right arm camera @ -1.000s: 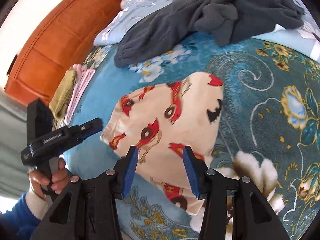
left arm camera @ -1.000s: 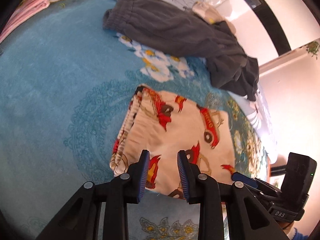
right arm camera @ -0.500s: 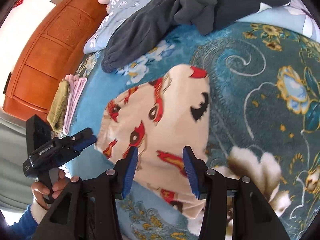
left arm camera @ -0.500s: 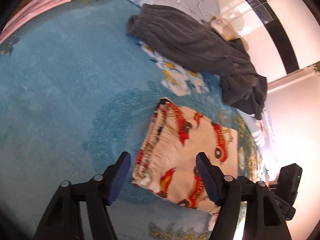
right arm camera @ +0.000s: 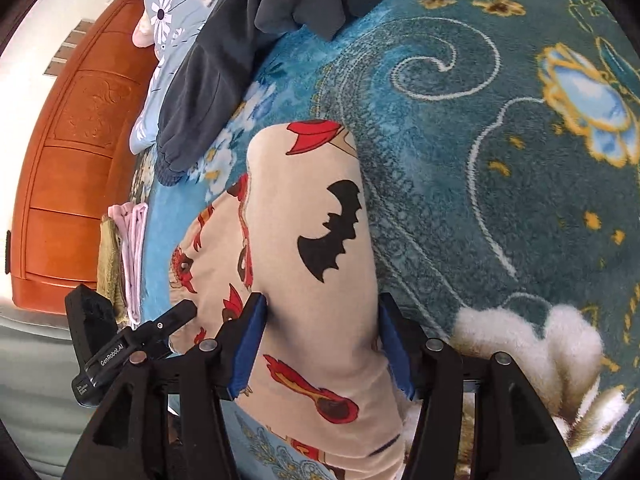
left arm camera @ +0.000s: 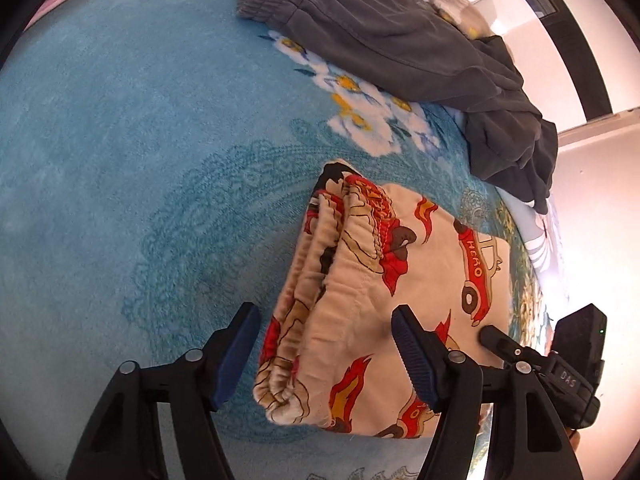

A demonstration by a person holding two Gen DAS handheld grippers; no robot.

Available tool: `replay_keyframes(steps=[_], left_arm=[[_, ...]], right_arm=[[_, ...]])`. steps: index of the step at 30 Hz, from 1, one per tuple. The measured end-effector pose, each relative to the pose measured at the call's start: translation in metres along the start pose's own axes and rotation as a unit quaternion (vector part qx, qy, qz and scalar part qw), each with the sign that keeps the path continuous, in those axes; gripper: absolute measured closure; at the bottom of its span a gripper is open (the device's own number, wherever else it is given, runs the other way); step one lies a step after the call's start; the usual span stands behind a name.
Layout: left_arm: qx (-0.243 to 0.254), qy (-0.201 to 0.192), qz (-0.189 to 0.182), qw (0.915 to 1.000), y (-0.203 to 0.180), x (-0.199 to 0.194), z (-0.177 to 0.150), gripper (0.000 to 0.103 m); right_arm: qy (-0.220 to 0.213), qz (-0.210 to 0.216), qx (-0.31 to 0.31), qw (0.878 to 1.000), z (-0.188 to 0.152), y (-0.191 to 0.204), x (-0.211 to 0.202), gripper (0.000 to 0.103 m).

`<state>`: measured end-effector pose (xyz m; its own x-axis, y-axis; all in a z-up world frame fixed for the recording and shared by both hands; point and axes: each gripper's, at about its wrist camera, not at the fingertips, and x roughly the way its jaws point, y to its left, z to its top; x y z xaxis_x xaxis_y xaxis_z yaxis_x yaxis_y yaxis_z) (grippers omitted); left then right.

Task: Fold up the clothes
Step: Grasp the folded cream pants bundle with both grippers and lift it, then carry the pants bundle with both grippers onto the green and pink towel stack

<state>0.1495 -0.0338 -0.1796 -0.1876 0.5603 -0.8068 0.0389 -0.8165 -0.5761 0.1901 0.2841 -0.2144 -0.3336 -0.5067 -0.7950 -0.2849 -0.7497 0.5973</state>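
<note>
On the bed's plush blue floral blanket [left arm camera: 120, 128] lies the folded cream garment printed with red cars and flames [left arm camera: 384, 312], its stacked edges facing the left gripper [left arm camera: 324, 354], whose fingers are spread wide over that edge, holding nothing. The right gripper [right arm camera: 320, 344] has fingers spread astride the opposite fold. Likely best: close both on all layers together. A crumpled dark grey sweatpants heap [left arm camera: 400, 48] sits beyond, apart, not obstructing
</note>
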Motion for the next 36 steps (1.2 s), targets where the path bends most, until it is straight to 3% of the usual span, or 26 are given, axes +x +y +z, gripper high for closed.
replay_keyframes(steps=[1,2,4,6,9,11,19,24,28,32,36], left_arm=[[-0.008,-0.003,-0.001,1.0,0.002,0.0,0.0,0.041],[-0.013,-0.004,0.007,0.9999,0.003,0.001,-0.001,0.06],[-0.005,-0.008,0.022,0.9997,0.001,0.003,-0.004,0.066],[0.014,-0.012,0.037,0.9992,-0.007,0.003,-0.006,0.074],[0.046,-0.023,0.057,0.9971,-0.019,-0.003,-0.011,0.08],[0.053,-0.031,0.06,0.9963,-0.023,-0.009,-0.014,0.08],[0.031,-0.065,0.04,0.9966,-0.025,-0.039,-0.022,0.081],[0.013,-0.092,0.033,0.9952,-0.02,-0.059,-0.018,0.081],[0.003,-0.127,0.031,0.9914,-0.01,-0.084,-0.011,0.081],[-0.043,-0.176,0.014,0.9834,0.018,-0.122,0.0,0.081],[-0.094,-0.234,0.0,0.9677,0.054,-0.167,0.016,0.081]], right_arm=[[-0.001,-0.002,-0.001,1.0,0.0,0.001,0.001,0.043],[-0.001,-0.004,-0.002,1.0,-0.001,0.002,0.001,0.043],[-0.003,-0.008,-0.004,1.0,-0.002,0.004,0.001,0.045],[0.001,-0.009,-0.003,1.0,-0.001,0.004,0.001,0.056],[0.003,-0.007,-0.009,1.0,-0.001,0.007,-0.003,0.074],[-0.004,-0.004,-0.024,1.0,-0.002,0.015,-0.009,0.079],[-0.021,0.024,-0.078,0.996,-0.003,0.04,-0.03,0.08],[-0.013,0.021,-0.094,0.995,0.002,0.055,-0.023,0.08],[-0.023,0.035,-0.134,0.99,0.011,0.09,-0.023,0.08],[-0.022,0.055,-0.186,0.981,0.021,0.142,-0.019,0.08],[-0.003,0.086,-0.227,0.97,0.034,0.205,-0.004,0.081]])
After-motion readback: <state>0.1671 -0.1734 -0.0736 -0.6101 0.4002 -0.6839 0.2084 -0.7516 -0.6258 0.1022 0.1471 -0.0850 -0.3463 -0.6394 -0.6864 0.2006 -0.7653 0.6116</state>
